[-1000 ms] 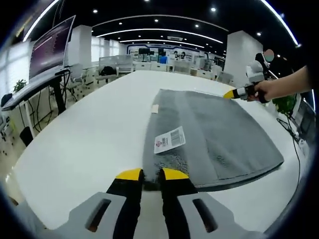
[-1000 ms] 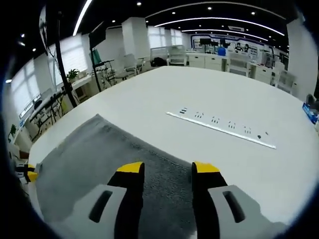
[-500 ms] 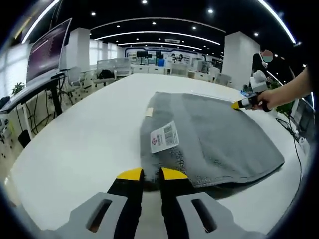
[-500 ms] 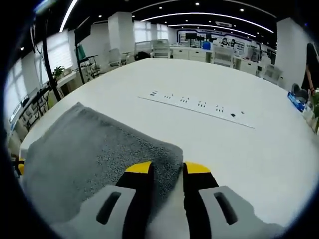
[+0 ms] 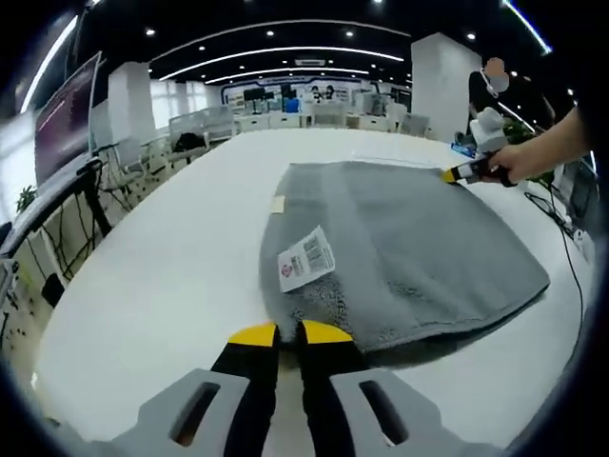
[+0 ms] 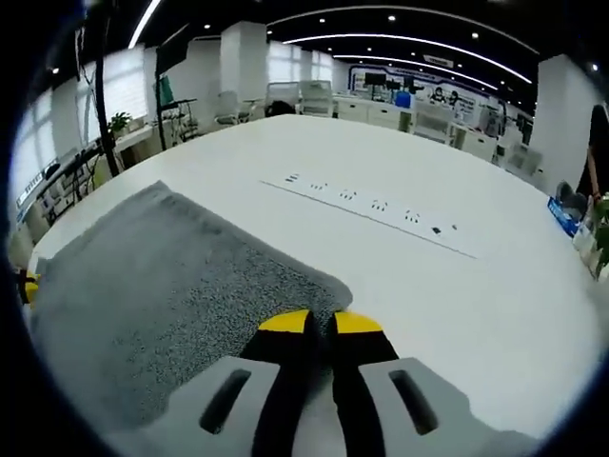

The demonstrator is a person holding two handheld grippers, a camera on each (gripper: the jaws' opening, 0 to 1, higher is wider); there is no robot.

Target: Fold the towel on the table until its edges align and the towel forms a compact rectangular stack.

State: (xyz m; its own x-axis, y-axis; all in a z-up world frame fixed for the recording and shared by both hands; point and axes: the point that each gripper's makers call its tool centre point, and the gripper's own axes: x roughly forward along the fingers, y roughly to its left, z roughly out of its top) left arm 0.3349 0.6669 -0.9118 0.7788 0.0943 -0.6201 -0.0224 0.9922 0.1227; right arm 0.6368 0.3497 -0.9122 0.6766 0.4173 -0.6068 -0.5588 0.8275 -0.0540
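A grey towel (image 5: 400, 238) lies folded on the white table (image 5: 162, 257), with a white barcode label (image 5: 304, 259) on its near part. My left gripper (image 5: 278, 333) is shut on the towel's near corner, which is raised a little off the table. At the towel's far right corner I see my right gripper (image 5: 455, 174), held by a hand (image 5: 519, 162). In the right gripper view the towel (image 6: 162, 295) spreads to the left, and my right gripper (image 6: 322, 324) is shut on its near corner.
A long white power strip (image 6: 366, 203) lies across the table beyond the towel. A black cable (image 5: 561, 267) runs along the table's right edge. Desks, chairs and a monitor (image 5: 67, 119) stand around the table, and a blue box (image 6: 568, 209) sits at the far right.
My right gripper closed from wide open onto the towel's corner. My left gripper stayed shut on its corner and the towel's near edge lifted slightly.
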